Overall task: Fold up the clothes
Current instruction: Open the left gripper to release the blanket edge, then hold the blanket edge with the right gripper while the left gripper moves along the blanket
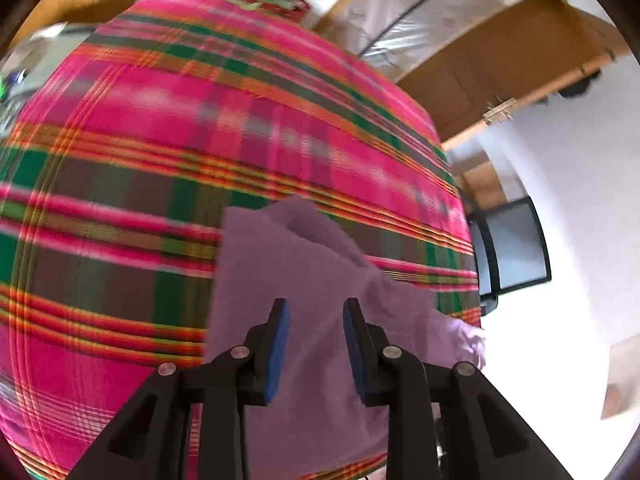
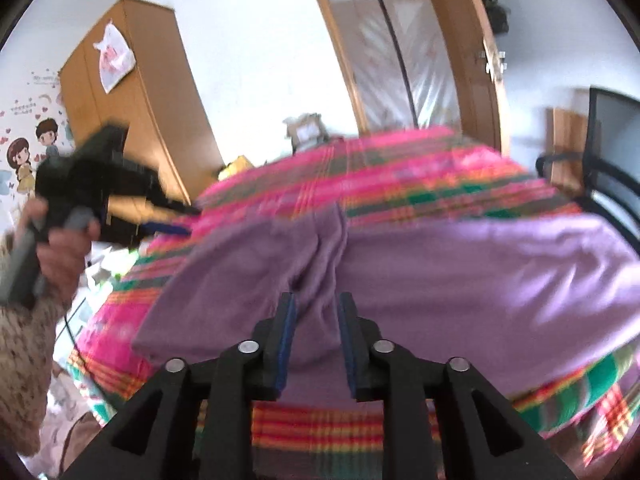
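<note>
A bed, covered by a pink, green and orange plaid blanket (image 1: pixel 168 184), fills most of both views. A lilac garment (image 2: pixel 460 280), apparently trousers, is spread on it, at lower centre of the left wrist view and across the middle and right of the right wrist view.

The left gripper (image 1: pixel 316 312) is seen spread above the cloth, nothing pinched. The right gripper (image 2: pixel 316 308) is likewise spread, empty, over the garment's central seam.

Judged risk: with both views blurred, a single layer could be caught, or blanket pinched with it, and the fold dragged crooked.

Only the right wrist view shows the person's hand (image 2: pixel 60 248) holding the left gripper at left, and the garment's whole width. Only the left wrist view shows a dark screen (image 1: pixel 512 244) at right.
</note>
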